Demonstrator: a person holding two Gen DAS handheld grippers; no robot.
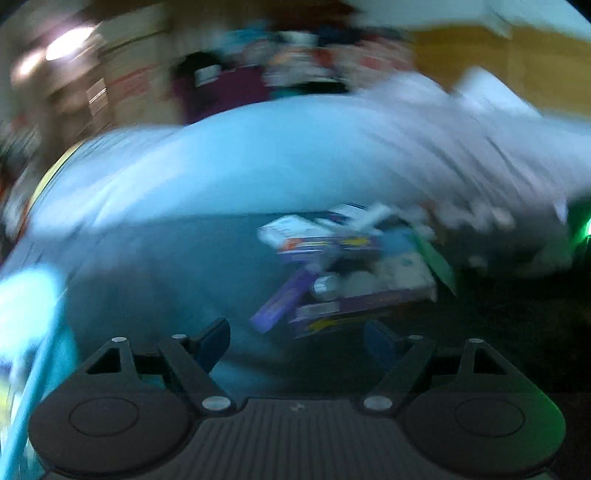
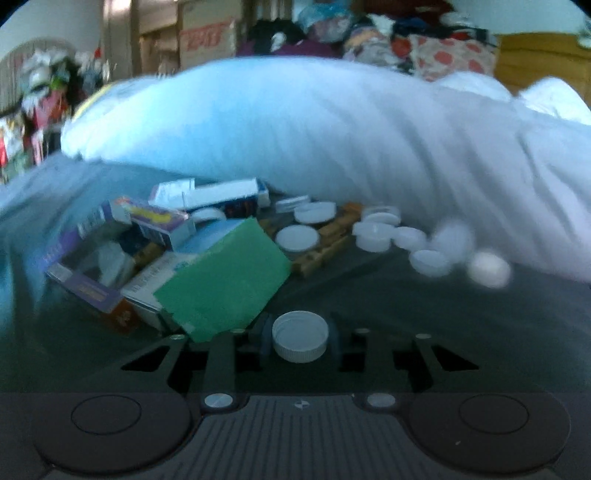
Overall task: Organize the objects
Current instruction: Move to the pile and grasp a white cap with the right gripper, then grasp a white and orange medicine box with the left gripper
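Note:
My right gripper [image 2: 300, 341] is shut on a white ribbed bottle cap [image 2: 300, 339], held above the dark bed surface. Ahead lie several more white caps [image 2: 375, 236], wooden blocks [image 2: 325, 247], a green box [image 2: 225, 280] and a heap of small cartons [image 2: 147, 221]. My left gripper [image 1: 295, 343] is open and empty; its view is blurred. The same heap of cartons [image 1: 343, 266] lies ahead of it, with the green box's edge [image 1: 436, 262] at the heap's right.
A large white pillow or duvet [image 2: 314, 140] rises behind the objects and also shows in the left wrist view [image 1: 258, 166]. Piled clothes [image 2: 369, 33] and cardboard boxes [image 2: 207, 37] stand at the back. A light blue thing [image 1: 26, 332] is at the far left.

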